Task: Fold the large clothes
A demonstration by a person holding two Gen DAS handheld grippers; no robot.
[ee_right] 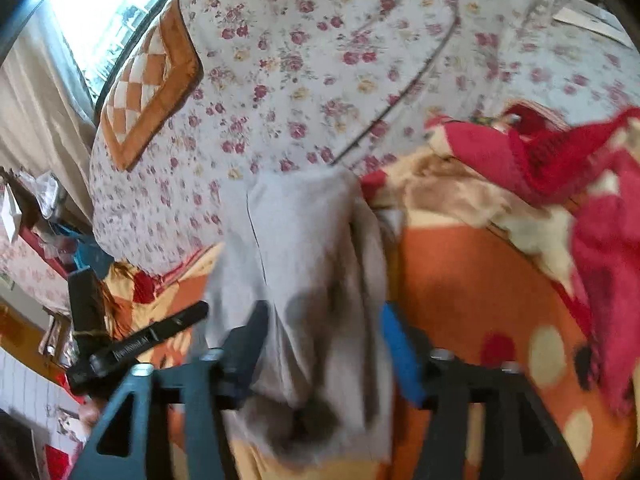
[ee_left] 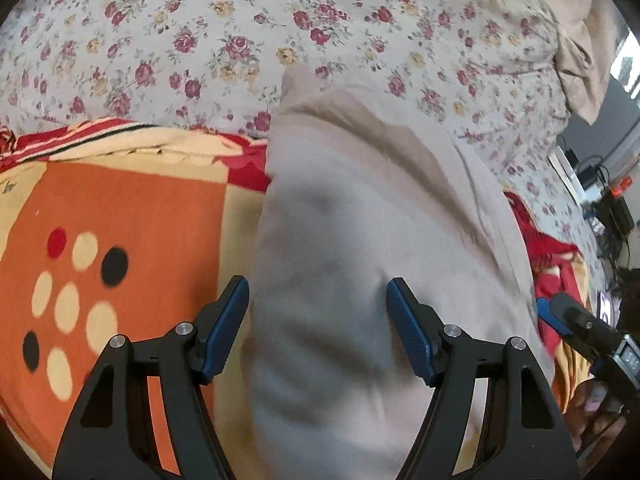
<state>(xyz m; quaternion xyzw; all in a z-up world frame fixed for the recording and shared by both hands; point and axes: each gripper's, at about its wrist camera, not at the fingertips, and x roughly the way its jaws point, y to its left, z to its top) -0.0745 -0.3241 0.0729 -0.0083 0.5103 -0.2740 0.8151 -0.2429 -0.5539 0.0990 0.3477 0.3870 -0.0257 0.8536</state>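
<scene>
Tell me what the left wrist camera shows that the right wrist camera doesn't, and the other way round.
Only the left wrist view shows a beige cloth bunched at the bed's far corner and a red-lit device among cables.

Only the right wrist view shows a bright window, a checkered orange cushion and a crumpled red cloth.

Both show the pale grey garment lying on the orange dotted blanket over the floral bedsheet, with the left gripper and right gripper open over it.

Folded beige garment (ee_left: pixel 360 208) on patterned blanket (ee_left: pixel 132 208)
</scene>
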